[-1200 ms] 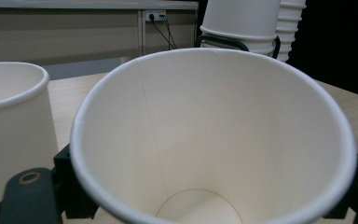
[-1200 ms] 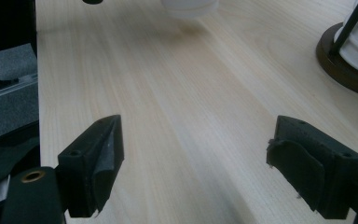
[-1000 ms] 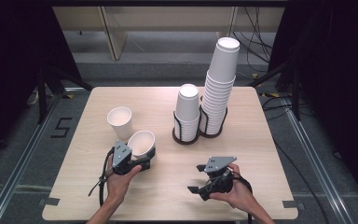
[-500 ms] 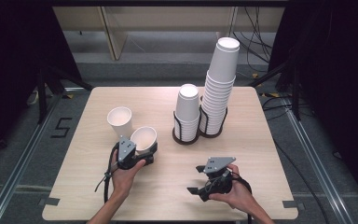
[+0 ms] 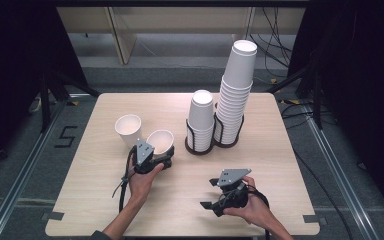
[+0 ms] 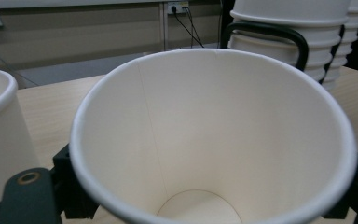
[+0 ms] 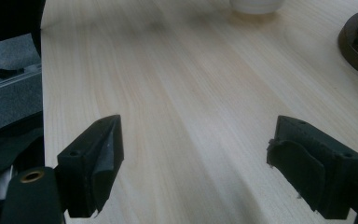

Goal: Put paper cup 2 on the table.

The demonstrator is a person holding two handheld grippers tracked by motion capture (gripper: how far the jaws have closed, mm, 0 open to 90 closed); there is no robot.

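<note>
Cups dominate the scene, and the wooden bench that carries them is the largest thing in the high view, pale and rounded at its corners. Toward its far right stands the tall stack of paper cups, and just beside it, to the left, the short stack; each stack sits in a black wire holder on a round base. The left gripper view shows these from low down, the wire loop arching over the ribbed cup rims, a detail too small to read from above.

At the bench's left stands a single upright cup. Just beside it is the tilted cup, its mouth turned toward the person, with the left hand-held gripper clamped on it; in the left gripper view this held cup opens wide to the camera, its inner seam and round bottom visible, dark jaw parts pressed at either side of its rim.

The right hand-held gripper lies low over the near right of the bench, held by the right hand. The right gripper view shows its jaws well apart with bare wood between them.
</note>
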